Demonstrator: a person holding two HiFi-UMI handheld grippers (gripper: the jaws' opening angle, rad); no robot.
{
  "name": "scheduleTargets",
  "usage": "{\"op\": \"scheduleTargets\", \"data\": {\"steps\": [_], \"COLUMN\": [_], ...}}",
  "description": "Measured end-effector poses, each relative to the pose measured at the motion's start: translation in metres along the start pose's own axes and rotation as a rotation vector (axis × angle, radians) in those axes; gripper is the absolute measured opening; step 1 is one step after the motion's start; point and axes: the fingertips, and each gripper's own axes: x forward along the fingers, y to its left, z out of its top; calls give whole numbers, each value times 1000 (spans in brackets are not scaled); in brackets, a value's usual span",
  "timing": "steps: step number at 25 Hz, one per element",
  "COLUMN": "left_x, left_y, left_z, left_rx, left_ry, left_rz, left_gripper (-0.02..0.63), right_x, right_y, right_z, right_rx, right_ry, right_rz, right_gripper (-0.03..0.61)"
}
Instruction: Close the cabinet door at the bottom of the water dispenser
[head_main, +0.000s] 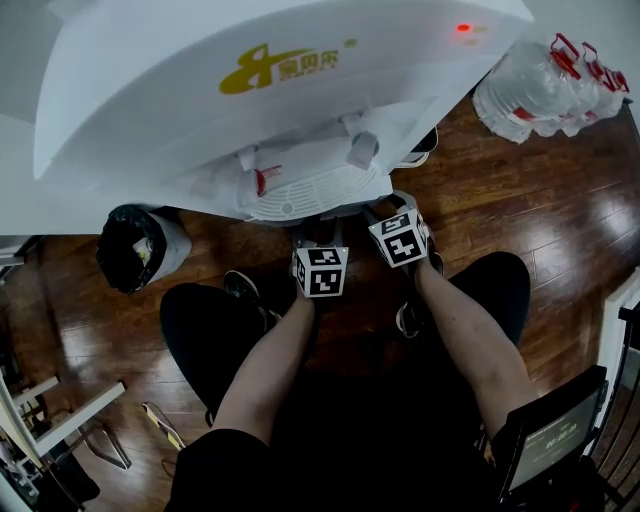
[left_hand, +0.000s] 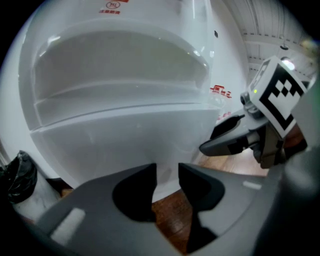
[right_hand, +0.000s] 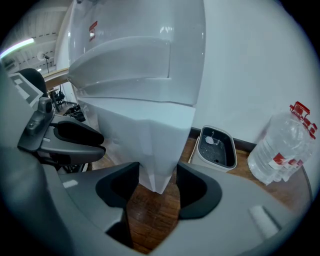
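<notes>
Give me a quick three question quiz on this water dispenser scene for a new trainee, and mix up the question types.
1. True or false: the left gripper is clamped on the water dispenser.
2. What stands at the dispenser's left in the head view? A a rubbish bin; B a cardboard box; C a potted plant.
3. What colour are the caps on the water bottles?
Key: 1 false, its jaws stand apart and grip nothing; 2 A; 3 red.
</notes>
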Motion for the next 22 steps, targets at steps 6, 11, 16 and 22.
{"op": "scheduleTargets", "data": {"steps": [6, 11, 16, 22], "left_x": [7, 12, 15, 16], "left_y": [-11, -8, -6, 0], "left_z": [2, 5, 6, 3], "left_rx": [45, 27, 27, 9], "left_ry": [12, 27, 29, 41], "left_rz": [-32, -26, -21, -8], "left_gripper": [158, 153, 154, 154], "right_x": [4, 6, 9, 10], "right_y": [-3, -6, -9, -11], "right_z": [5, 11, 15, 19], "right_rx": [-21, -53, -60, -71], "right_ry": [0, 9, 6, 3], "right_rz": [9, 19, 21, 14], "right_gripper": [236, 235, 235, 235]}}
